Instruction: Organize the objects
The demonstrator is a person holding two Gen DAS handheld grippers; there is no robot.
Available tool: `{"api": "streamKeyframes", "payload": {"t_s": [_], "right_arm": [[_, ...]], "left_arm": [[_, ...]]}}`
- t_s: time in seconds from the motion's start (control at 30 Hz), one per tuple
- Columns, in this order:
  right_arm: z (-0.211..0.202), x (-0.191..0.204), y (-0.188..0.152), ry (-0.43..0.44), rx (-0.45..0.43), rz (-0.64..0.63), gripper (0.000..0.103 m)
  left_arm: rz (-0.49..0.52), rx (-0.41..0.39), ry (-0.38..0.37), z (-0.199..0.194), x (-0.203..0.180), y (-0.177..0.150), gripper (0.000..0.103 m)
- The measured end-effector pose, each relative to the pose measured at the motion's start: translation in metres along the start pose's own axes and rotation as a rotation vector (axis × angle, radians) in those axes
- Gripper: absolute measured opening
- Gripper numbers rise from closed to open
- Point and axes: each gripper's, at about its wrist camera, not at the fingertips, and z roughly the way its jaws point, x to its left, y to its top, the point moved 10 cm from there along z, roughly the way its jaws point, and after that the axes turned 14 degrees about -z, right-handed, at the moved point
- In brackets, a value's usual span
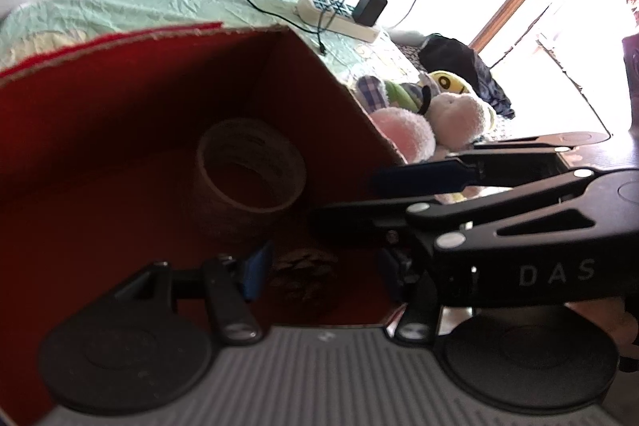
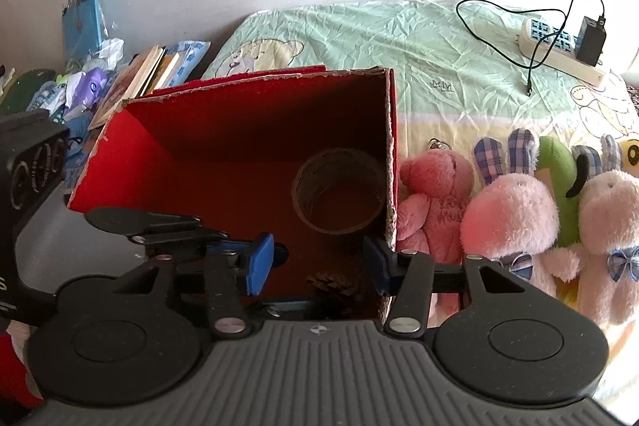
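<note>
Left wrist view
- left claw (image 1: 321, 272): spread wide, blue pads apart, sitting just over the near edge of the red box, not pinching anything
- pinecone (image 1: 304, 276): on the box floor, right between the two blue pads, touching neither as far as I can see
- tape roll (image 1: 251, 168): bit further in, lying on the box floor, hole tilted up toward the camera
- red box (image 1: 120, 114): open top, sits on the bed, dark inside
- right claw (image 1: 399, 194): comes in from the right, arms close together in this shot, can't tell its gap from here
- plush toys (image 1: 431, 122): pink and white ones piled just right of the box
- power strip (image 1: 339, 14): far end of the bed (image 1: 120, 6), black adapter plugged in, cable looping around

Right wrist view
- right claw (image 2: 317, 262): fingers spread too, empty, hanging over the near right corner of the red box (image 2: 239, 114)
- pinecone (image 2: 333, 284): near edge of the box floor, low between the pads
- tape roll (image 2: 339, 196): inside, close to the right wall
- left claw (image 2: 247, 250): pokes in from the left over the box
- plush toys (image 2: 511, 210): row of them right beside the box on the bed (image 2: 439, 46)
- books (image 2: 139, 78): stacked far left with other clutter
- power strip (image 2: 555, 44): far right
</note>
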Motion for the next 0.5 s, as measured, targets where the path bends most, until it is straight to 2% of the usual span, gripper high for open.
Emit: {"api": "streamKeyframes", "payload": {"t_s": [0.3,0.37,0.5], "right_arm": [[-0.017,0.000,-0.009,0.004,-0.069,0.084,0.048],[-0.024,0.002,-0.011,0.009,-0.090,0.095,0.048],[-0.035,0.005,-0.016,0.024,-0.124,0.120,0.048]], "left_arm": [[-0.016,-0.093,0.144,-0.038,0.019,0.002,0.059],[-0.008,-0.120,0.176,-0.049,0.020,0.001,0.063],[0.019,-0.154,0.246,-0.066,0.018,-0.004,0.064]]}}
